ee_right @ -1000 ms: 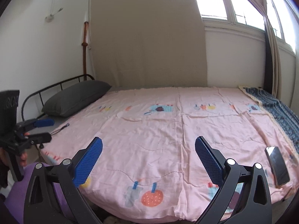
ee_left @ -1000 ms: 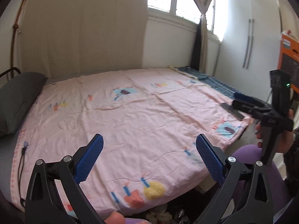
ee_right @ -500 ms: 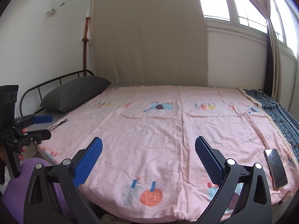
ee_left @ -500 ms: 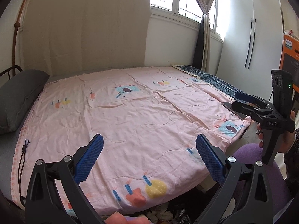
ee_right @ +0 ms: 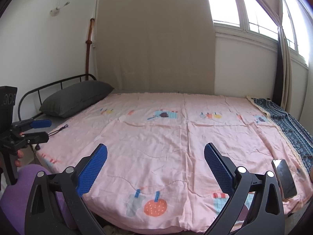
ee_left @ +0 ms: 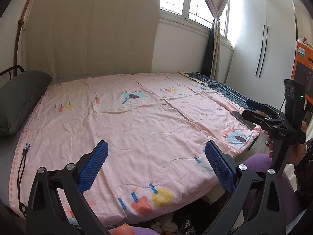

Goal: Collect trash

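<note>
Trash [ee_left: 170, 222]: crumpled bits on the floor under the near edge of the bed, seen in the left view; what they are is hard to tell.
Left gripper [ee_left: 156, 165]: blue fingers spread wide apart, holding nothing, up over the near part of the bed.
Right gripper [ee_right: 155, 166]: blue fingers spread wide apart too, holding nothing, over the bed.
Bed sheet [ee_right: 166, 137]: pink with little pictures, covers the bed.
Phone [ee_right: 284, 178]: lies flat on the sheet, near the right edge.
Pillow [ee_right: 76, 99]: dark grey, at the head of the bed by the metal rail.
Cable [ee_left: 21, 168]: black, lies along the left edge of the bed.
Blue cloth [ee_right: 289, 125]: patterned, along the far right side.
</note>
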`<state>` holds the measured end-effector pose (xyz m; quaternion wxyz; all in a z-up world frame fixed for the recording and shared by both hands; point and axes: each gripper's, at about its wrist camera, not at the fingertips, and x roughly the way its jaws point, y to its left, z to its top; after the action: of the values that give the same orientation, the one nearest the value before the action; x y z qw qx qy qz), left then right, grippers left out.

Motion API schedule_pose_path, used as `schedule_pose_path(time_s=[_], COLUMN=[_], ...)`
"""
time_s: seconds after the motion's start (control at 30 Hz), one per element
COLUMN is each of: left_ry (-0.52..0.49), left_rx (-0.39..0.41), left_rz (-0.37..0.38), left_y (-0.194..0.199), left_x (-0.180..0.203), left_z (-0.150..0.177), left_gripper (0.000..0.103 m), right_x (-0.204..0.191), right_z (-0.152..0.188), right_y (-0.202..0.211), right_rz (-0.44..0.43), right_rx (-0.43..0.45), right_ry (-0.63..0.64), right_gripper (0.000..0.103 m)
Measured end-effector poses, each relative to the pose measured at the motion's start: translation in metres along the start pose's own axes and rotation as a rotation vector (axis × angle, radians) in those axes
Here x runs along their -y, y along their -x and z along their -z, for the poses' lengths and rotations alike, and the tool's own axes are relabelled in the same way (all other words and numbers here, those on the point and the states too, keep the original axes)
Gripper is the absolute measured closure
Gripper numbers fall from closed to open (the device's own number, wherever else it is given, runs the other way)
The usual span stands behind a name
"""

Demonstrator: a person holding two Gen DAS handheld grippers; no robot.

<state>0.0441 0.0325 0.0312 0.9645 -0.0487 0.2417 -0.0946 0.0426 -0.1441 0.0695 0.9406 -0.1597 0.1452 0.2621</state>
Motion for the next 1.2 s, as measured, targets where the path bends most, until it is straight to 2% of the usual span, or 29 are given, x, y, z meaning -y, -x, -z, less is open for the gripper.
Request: schedule_pose_path(time_s=[0.07,0.2,0.6,0.8,1.2], left_ry=[0.007,0.023,-0.025,-0.035,-0.014], left_rx=[-0.004,0.001,0.012,-0.008,-0.012], left_rz=[0.032,0.039,0.015,0.011,0.0], left_y=[0.0,0.001,0.001,-0.002,-0.005], left_x=[-0.002,-0.005,0.007,0.009,0.006], left_z=[0.001,0.001,0.001,0.001,0.0], left_gripper=[0.006,0.006,0.006,0.006,0.006], right_x=[0.001,0.004,0.006,0.004,0.004], right_z=[0.0,0.0,0.001,0.002,0.002], right_y=[0.0,0.0,-0.002,-0.002,-0.002], right_rz=[-0.002,-0.004,-0.004,-0.003,0.002], right_rx=[0.004,0.008,0.005,0.003,-0.002], right_ry=[-0.005,-0.026,-0.038,-0.036,-0.057], right_gripper=[0.008,0.008,0.008,0.008,0.008])
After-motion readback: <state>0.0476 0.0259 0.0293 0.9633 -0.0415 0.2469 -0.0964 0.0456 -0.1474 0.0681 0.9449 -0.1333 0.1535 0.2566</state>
